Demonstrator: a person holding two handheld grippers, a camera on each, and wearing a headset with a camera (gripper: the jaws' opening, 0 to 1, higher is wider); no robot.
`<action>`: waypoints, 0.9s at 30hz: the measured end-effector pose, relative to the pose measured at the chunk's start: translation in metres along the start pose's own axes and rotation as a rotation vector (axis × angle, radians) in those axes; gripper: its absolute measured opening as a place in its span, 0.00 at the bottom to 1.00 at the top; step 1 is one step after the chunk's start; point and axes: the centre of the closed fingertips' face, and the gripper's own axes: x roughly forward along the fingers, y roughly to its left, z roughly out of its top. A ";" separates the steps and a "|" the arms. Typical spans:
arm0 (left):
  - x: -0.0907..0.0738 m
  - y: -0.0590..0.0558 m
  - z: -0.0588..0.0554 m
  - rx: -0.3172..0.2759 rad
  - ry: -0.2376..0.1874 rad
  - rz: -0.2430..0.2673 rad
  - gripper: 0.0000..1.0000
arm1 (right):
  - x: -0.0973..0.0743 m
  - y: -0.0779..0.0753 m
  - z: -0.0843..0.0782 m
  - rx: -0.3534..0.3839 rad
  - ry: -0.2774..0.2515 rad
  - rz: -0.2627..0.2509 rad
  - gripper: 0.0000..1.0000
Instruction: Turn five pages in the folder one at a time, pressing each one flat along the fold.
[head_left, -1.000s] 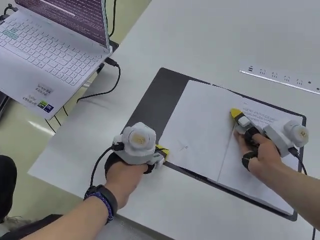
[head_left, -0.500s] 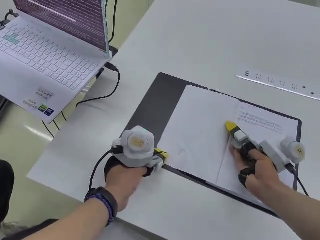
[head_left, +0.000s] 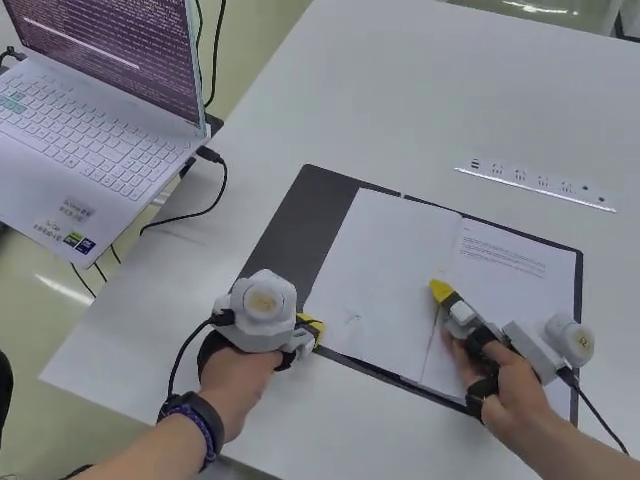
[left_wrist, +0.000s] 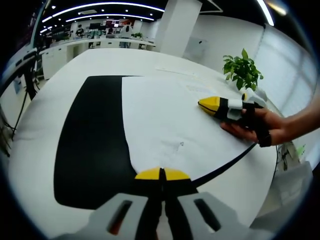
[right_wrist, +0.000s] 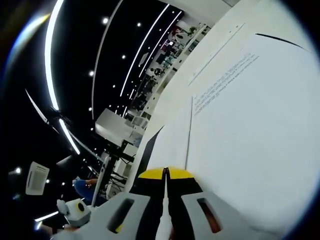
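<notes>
Open black folder (head_left: 300, 222) with white paper pages, lying flat near the front edge of the white desk (head_left: 400, 90), slightly turned against this edge. On the left half, the bare black inner cover and a blank white page (head_left: 385, 265) next to it; on the right half, a white page with printed text lines (head_left: 512, 272) at its top.

Left gripper (head_left: 312, 327) with yellow tips, held in the left hand (head_left: 235, 375) at the front edge of the folder. Jaws closed together, nothing between them. In the left gripper view the tips (left_wrist: 161, 173) over the front border of the black cover, just beside the near corner of the blank page (left_wrist: 170, 120). Touching the cover or not: cannot tell.

Right gripper (head_left: 442, 293), also yellow at the tips, in the right hand (head_left: 505, 385). Jaws pressed together too and holding nothing. Tip laid on the fold between the two pages, in the part of the fold nearer to the front edge. In the right gripper view the fold line running straight away from the closed tips (right_wrist: 165, 173), with the printed page (right_wrist: 250, 100) on one side.

White laptop (head_left: 90, 130) beyond the left edge of the desk, screen lit, with a black cable (head_left: 190, 205) going from it onto the desk.
</notes>
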 end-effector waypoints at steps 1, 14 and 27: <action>0.000 0.000 0.000 0.002 0.000 0.003 0.00 | -0.003 -0.001 -0.002 0.002 0.000 0.001 0.00; -0.001 -0.001 0.000 0.022 0.003 -0.001 0.00 | -0.028 0.008 -0.033 -0.022 0.064 0.019 0.00; 0.000 -0.001 0.000 0.034 0.006 -0.003 0.00 | -0.046 0.013 -0.053 -0.022 0.099 0.028 0.00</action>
